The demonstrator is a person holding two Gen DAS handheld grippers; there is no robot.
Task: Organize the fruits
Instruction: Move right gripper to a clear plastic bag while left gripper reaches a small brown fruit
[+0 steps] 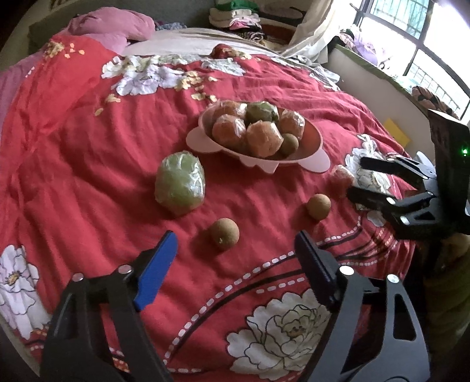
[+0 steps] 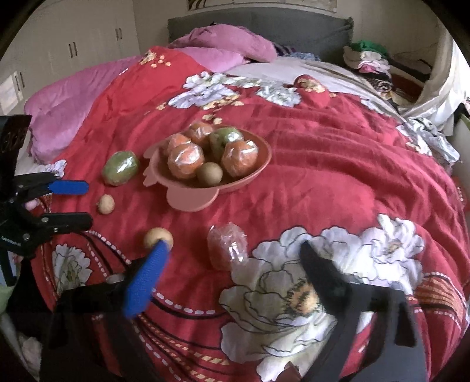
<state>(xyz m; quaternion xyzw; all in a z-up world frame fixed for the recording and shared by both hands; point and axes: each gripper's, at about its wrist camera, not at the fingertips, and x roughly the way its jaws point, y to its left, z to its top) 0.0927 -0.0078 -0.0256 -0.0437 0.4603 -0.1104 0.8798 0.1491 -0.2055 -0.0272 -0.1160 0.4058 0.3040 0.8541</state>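
A pink bowl [image 1: 311, 133] [image 2: 263, 152] on the red floral bedspread holds several plastic-wrapped orange fruits, one wrapped green fruit and a small brown fruit. Loose on the bedspread lie a wrapped green fruit [image 1: 179, 183] [image 2: 120, 168], two small brown round fruits [image 1: 224, 234] [image 1: 318, 206] [image 2: 105, 204] [image 2: 155, 236] and a wrapped orange fruit [image 1: 341, 176] [image 2: 227, 245]. My left gripper [image 1: 235, 252] [image 2: 79, 202] is open and empty, just short of the nearer brown fruit. My right gripper [image 2: 235, 258] [image 1: 357, 179] is open and empty, with the wrapped orange fruit just ahead of its fingertips.
Pink pillows [image 2: 229, 44] and a grey headboard [image 2: 323, 26] lie at the far end. Piled clothes [image 2: 370, 58] sit at the back right. A window [image 1: 426, 44] and a ledge are on the right. White wardrobes [image 2: 73, 44] stand at the left.
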